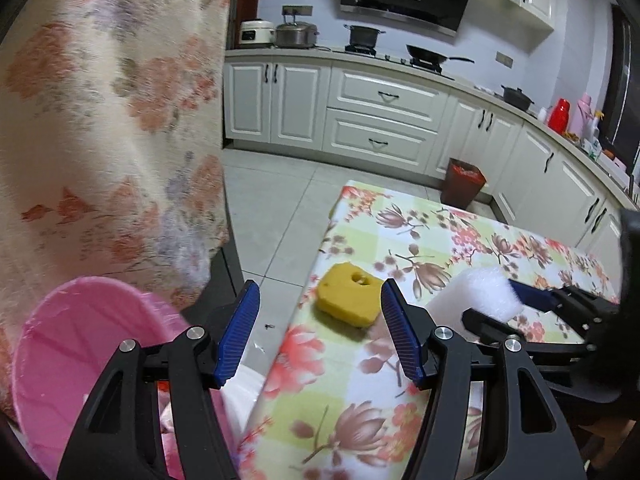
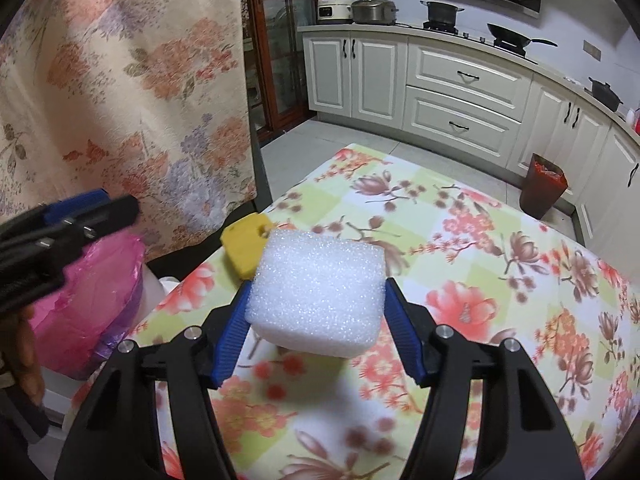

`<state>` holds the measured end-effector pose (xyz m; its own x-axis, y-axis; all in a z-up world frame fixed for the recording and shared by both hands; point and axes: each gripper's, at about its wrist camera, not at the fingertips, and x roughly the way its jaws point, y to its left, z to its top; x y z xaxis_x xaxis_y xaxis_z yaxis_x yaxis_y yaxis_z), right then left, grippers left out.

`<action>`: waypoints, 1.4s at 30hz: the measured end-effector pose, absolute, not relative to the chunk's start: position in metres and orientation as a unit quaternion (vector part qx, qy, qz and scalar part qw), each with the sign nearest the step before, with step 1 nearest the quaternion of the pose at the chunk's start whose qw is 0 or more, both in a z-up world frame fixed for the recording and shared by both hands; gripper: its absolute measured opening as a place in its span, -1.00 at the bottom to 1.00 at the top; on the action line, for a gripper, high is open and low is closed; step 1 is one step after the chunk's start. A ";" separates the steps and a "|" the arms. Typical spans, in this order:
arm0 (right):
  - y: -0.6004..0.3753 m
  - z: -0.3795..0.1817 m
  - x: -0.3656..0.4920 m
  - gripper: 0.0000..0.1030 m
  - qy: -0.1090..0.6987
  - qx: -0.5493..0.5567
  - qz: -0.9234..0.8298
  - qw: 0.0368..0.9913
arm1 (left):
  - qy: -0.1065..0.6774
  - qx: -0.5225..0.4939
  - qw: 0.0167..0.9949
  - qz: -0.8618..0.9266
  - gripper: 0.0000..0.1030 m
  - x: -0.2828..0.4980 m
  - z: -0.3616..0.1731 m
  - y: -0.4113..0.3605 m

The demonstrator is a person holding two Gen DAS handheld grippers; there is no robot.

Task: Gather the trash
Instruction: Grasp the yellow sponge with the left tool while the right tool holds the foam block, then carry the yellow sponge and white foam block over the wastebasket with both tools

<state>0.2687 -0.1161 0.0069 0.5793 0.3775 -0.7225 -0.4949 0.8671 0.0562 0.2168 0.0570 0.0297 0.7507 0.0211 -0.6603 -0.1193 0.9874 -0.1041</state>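
Right gripper [image 2: 316, 312]: blue pads clamped on white foam block [image 2: 318, 294], block lifted clear of table [image 2: 500, 288], tilted, shadow on cloth beneath. Left gripper [image 1: 320, 320]: jaws spread, nothing between pads, poised over table's near-left edge. Yellow sponge [image 1: 348, 300] with hole in top: lying flat on floral tablecloth near that edge, just ahead of left gripper, not touched; in right view partly hidden behind foam block. Pink-lined bin [image 1: 80, 344]: on floor left of table, below table edge, mouth open; contents not discernible. Floral curtain [image 1: 108, 120] hanging behind bin. Brown bin [image 1: 462, 182] with red liner: on floor by white cabinets [image 1: 360, 108], well apart from table. Pots and pan [image 1: 432, 56] on far counter.
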 end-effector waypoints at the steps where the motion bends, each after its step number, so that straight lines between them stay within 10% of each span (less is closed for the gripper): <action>1: -0.120 0.008 0.271 0.21 0.386 -0.074 0.245 0.886 | 0.356 -0.069 0.931 0.035 0.14 0.223 0.025 0.054; 21: -0.163 0.008 0.299 0.21 0.382 -0.059 0.227 0.894 | 0.443 -0.070 0.893 0.021 0.47 0.313 -0.057 0.032; 42: -0.156 0.013 0.282 0.21 0.382 -0.060 0.231 0.893 | 0.433 -0.061 0.899 0.009 0.15 0.275 -0.030 0.030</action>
